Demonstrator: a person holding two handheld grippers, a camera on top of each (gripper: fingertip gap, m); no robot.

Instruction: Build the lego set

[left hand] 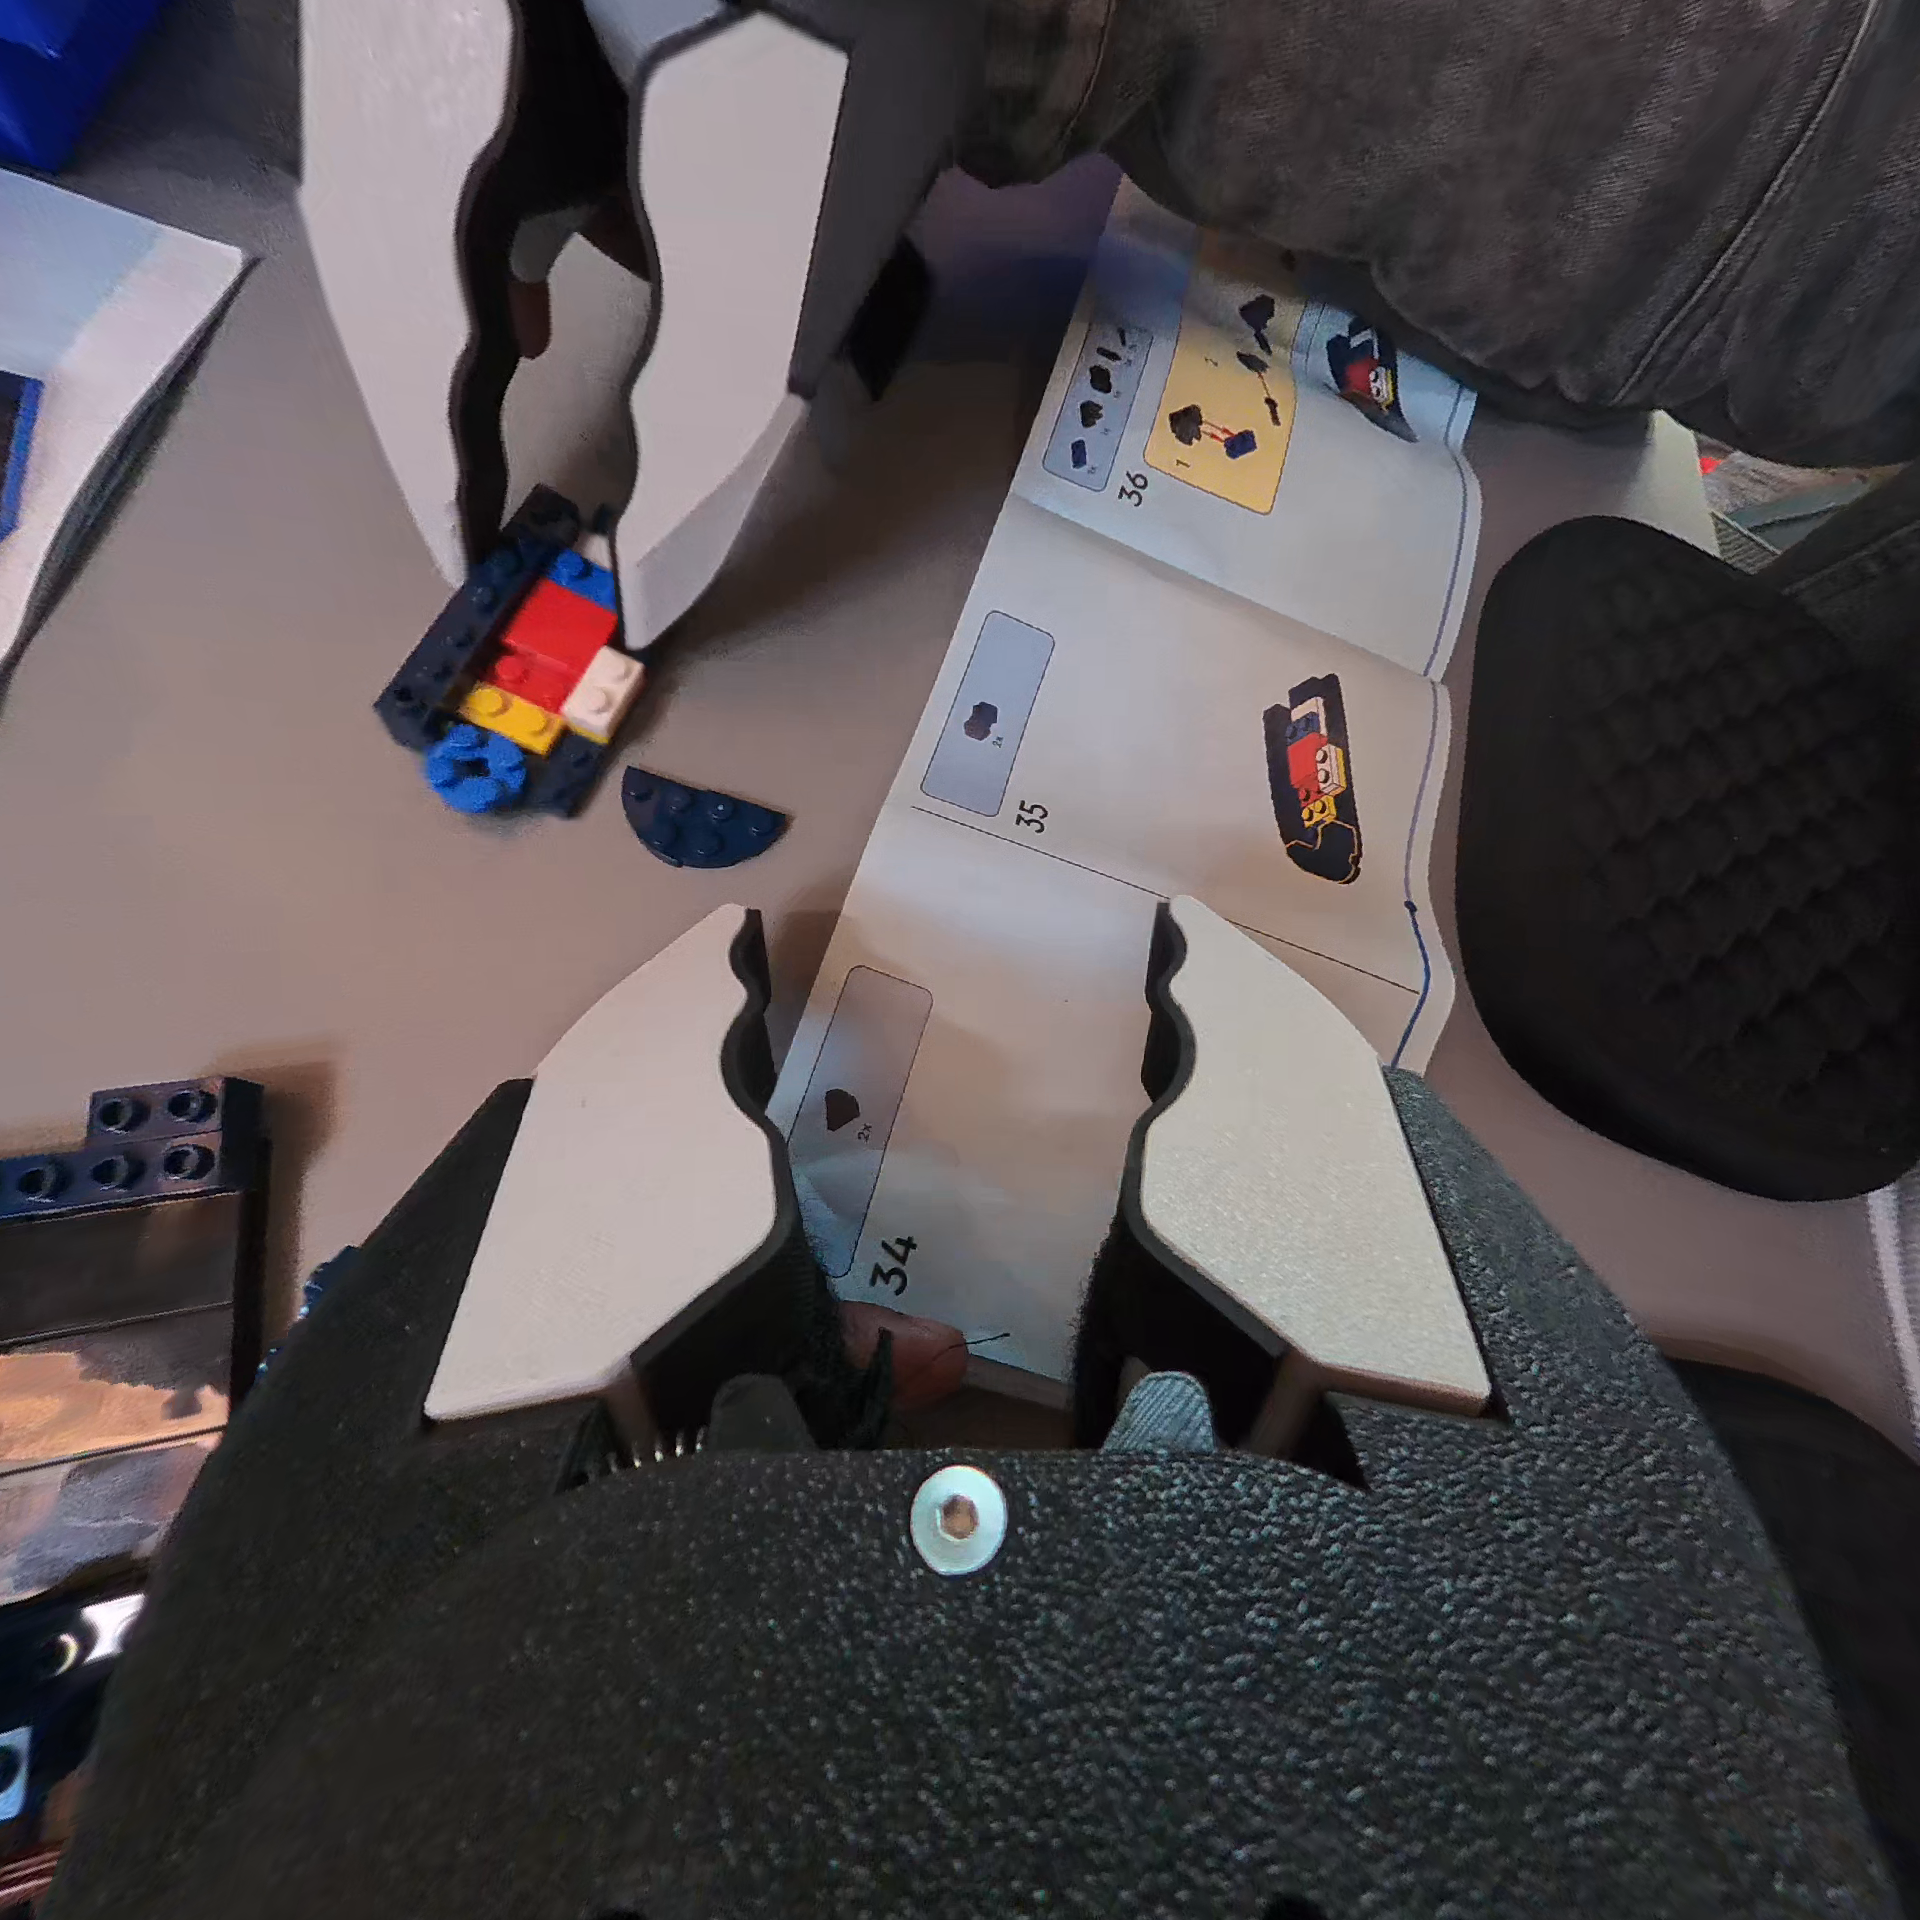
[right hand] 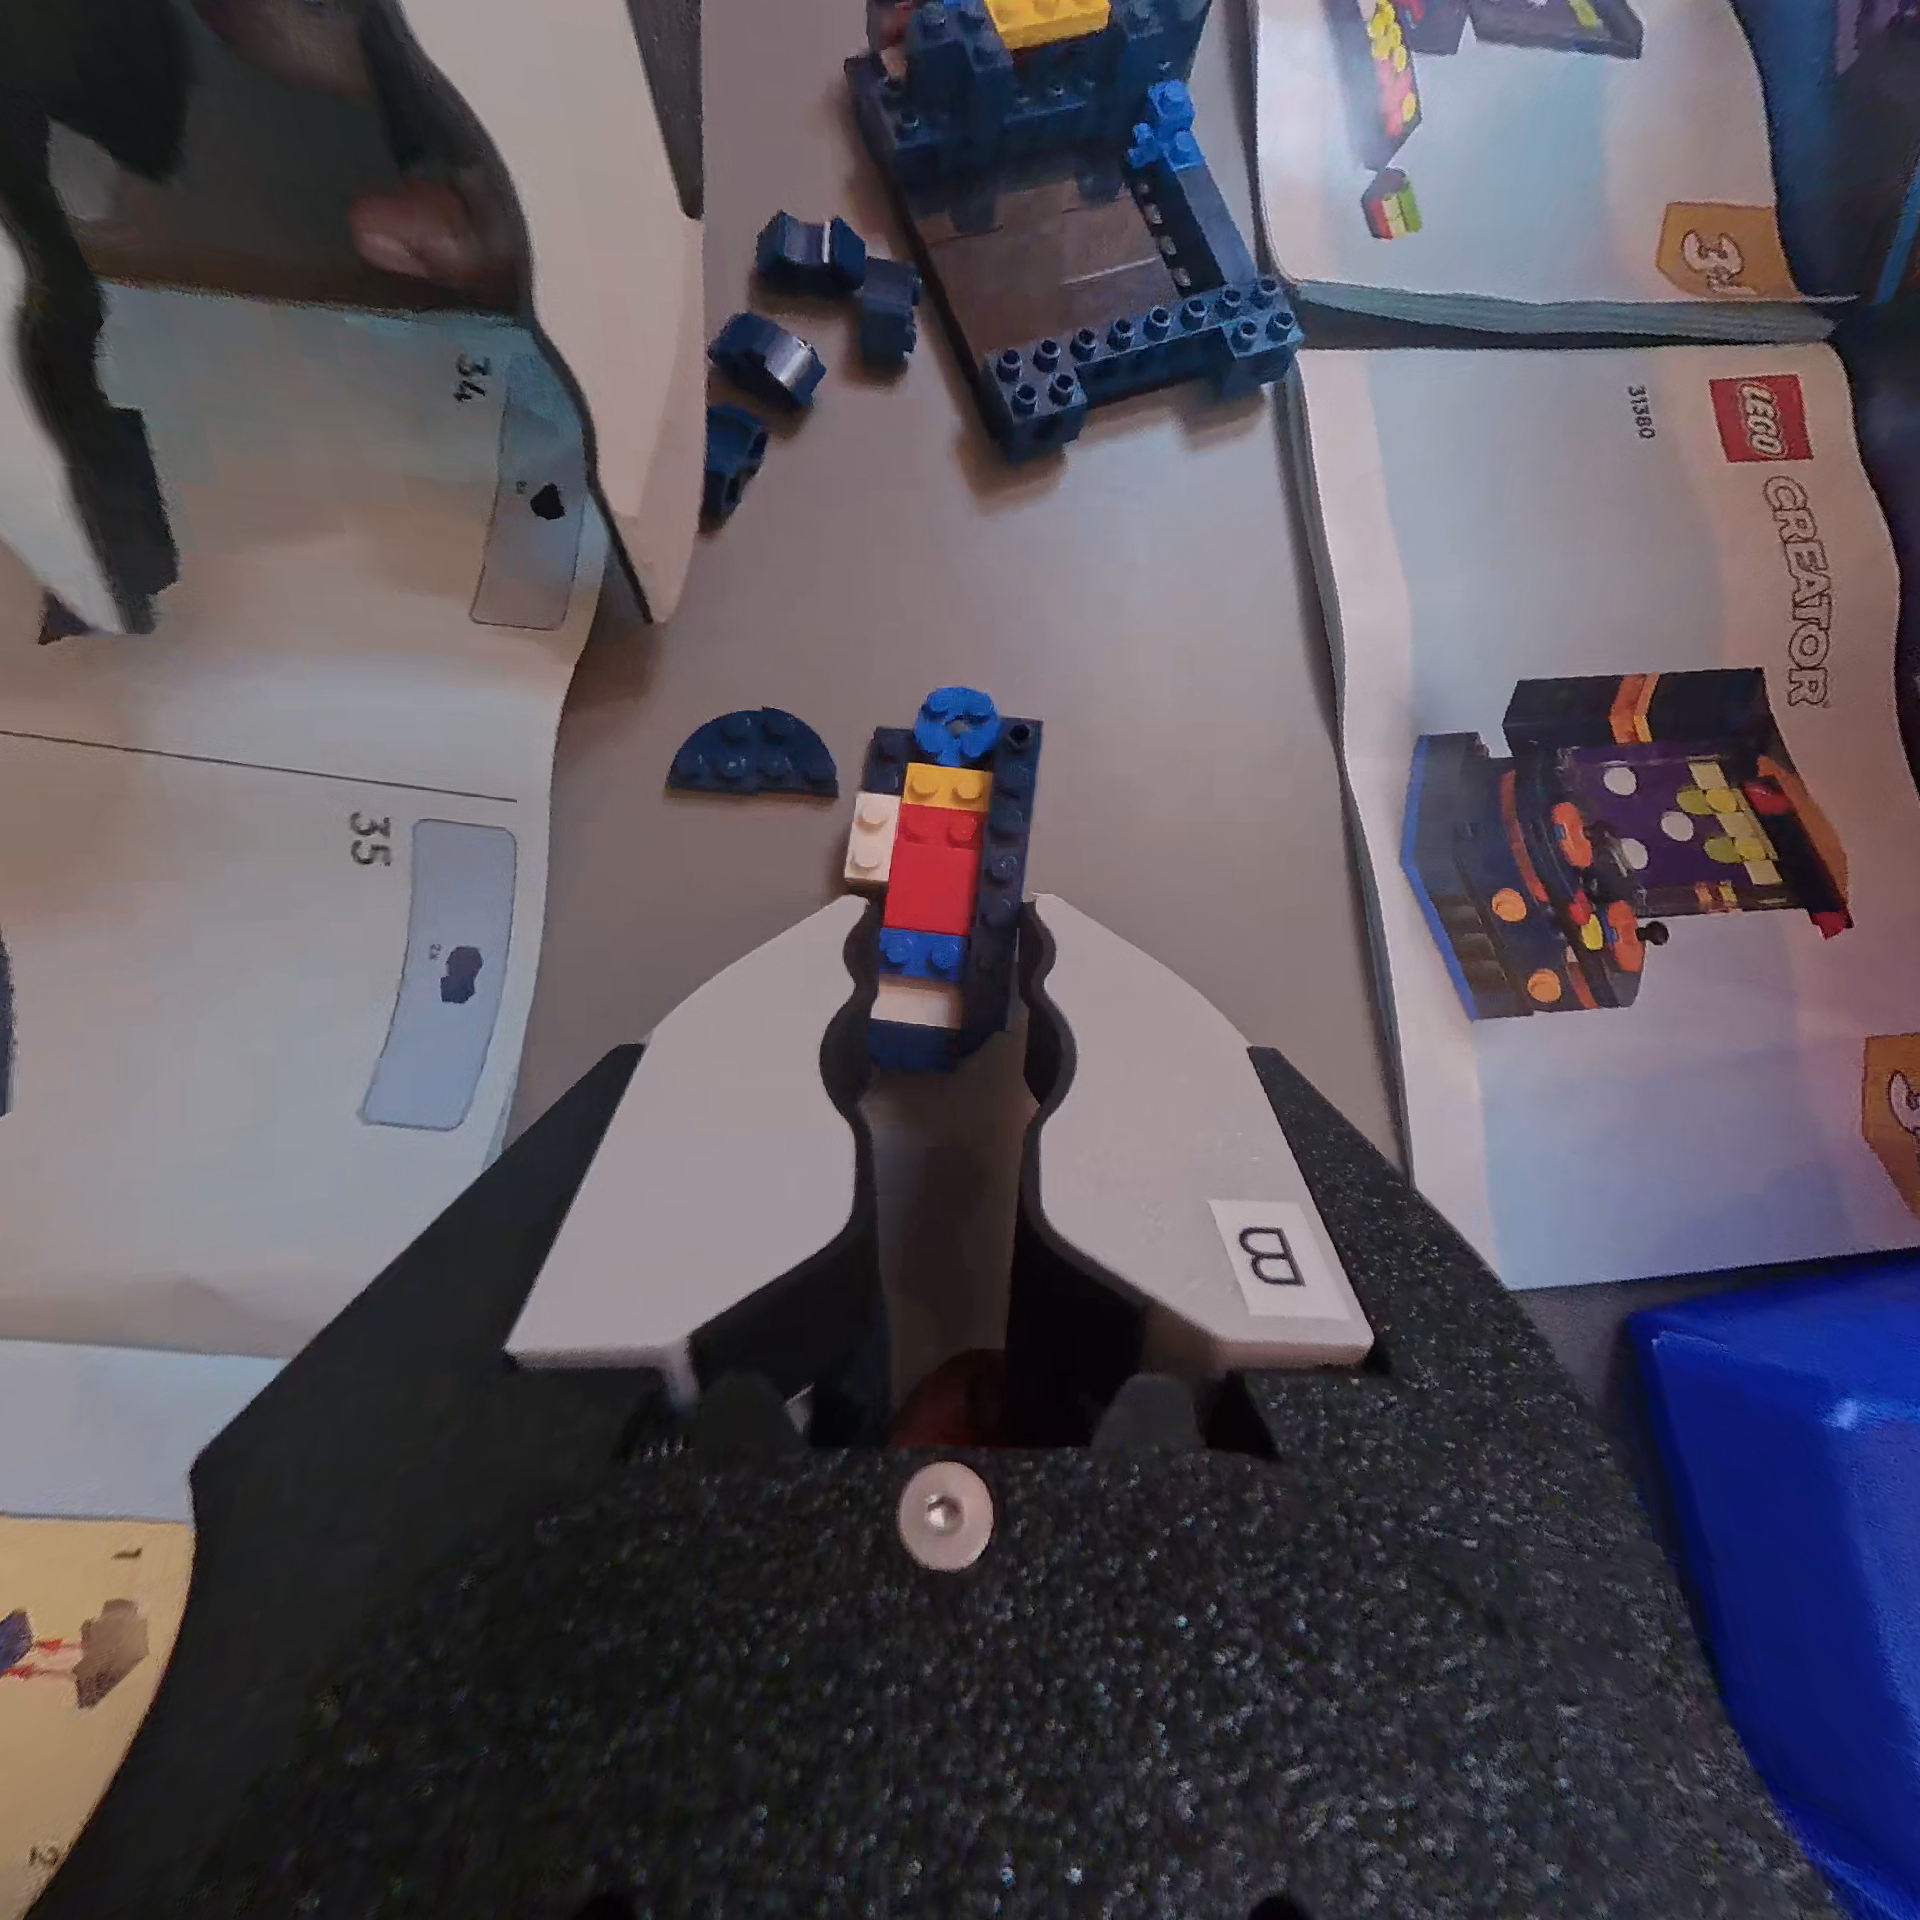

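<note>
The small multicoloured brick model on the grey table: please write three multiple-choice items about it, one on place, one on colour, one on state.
1. The dark blue half-round studded plate lies:
A. beside the small multicoloured brick model, apart
B. on top of the model
C. on the open instruction booklet

2. The round piece at the model's far end is:
A. yellow
B. blue
C. white

3. The right gripper is:
A. wide open, far from the model
B. closed around the model's near end
C. holding the plate

1 A: bare table separates them.
2 B: it is bright blue.
3 B: both fingers flank the model's sides.
</note>
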